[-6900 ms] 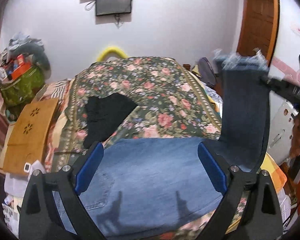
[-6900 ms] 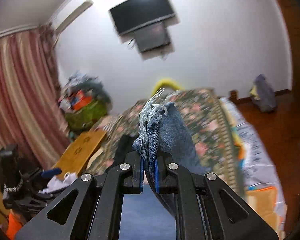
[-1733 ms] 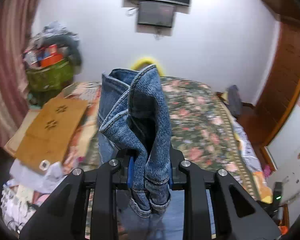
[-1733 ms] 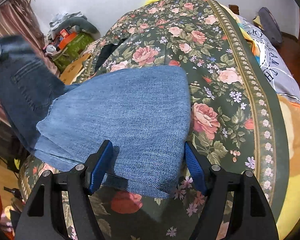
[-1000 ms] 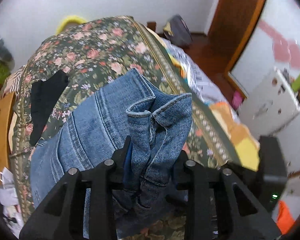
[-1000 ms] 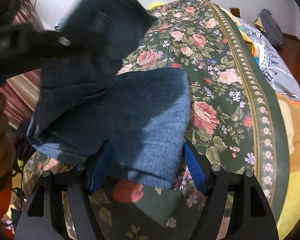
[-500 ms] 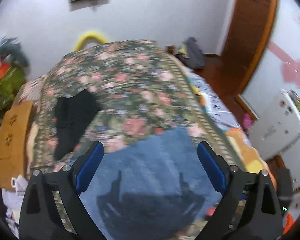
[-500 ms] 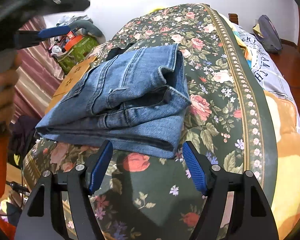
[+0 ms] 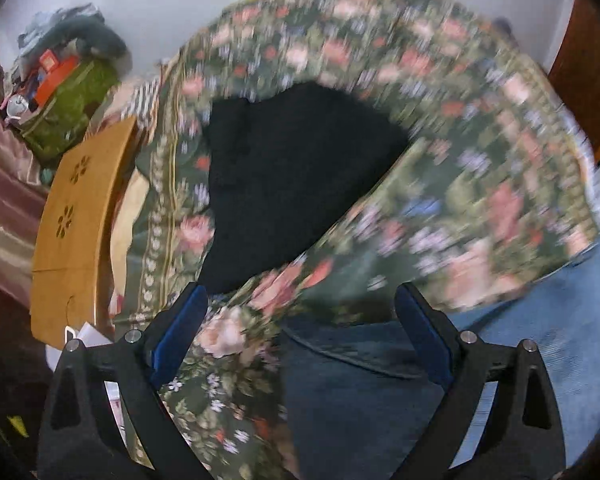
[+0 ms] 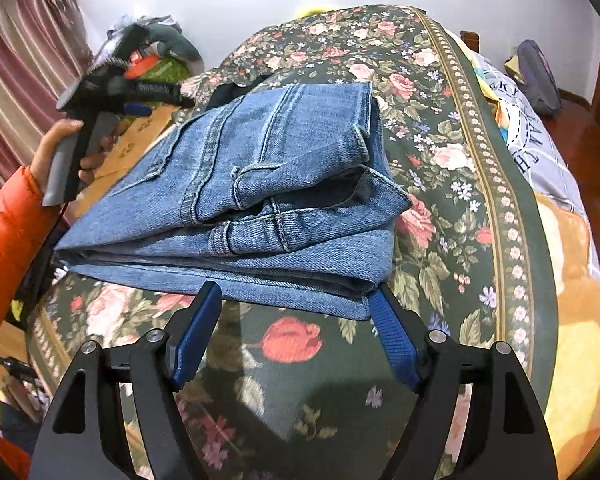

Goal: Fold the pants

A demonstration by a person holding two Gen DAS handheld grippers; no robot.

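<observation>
A: Step? Jeans (image 10: 256,200) look folded already, a thick stack on the flowered bedspread (image 10: 452,184), near the foot end of the bed.

B: Agreed, I'd say the last fold is down. Left claw (image 9: 298,336) is wide apart with nothing between the pads; it hangs over the bedspread with the jeans' edge under its right side. View is smeared with blur.

A: Right claw (image 10: 296,334)?

B: Jaws apart and just opened a bit more, nothing pinched. The tips sit at the near edge of the stack, the right pad just beside the folded corner; can't tell if it touches.

A: Next move?

B: My guess: tidy up. The top layer's waistband corner gapes open on the right, so press or tuck it flat, or just back both claws off.

A: Other stuff?

B: Black garment (image 9: 296,176) further up the bed, apart from the jeans. A hand (image 10: 66,148) in an orange sleeve holds the left tool.

A: Readable text?

B: Partial letters on the grey sheet (image 10: 532,148) at the bed's right edge, not fully legible. No brand readable on the jeans.
</observation>
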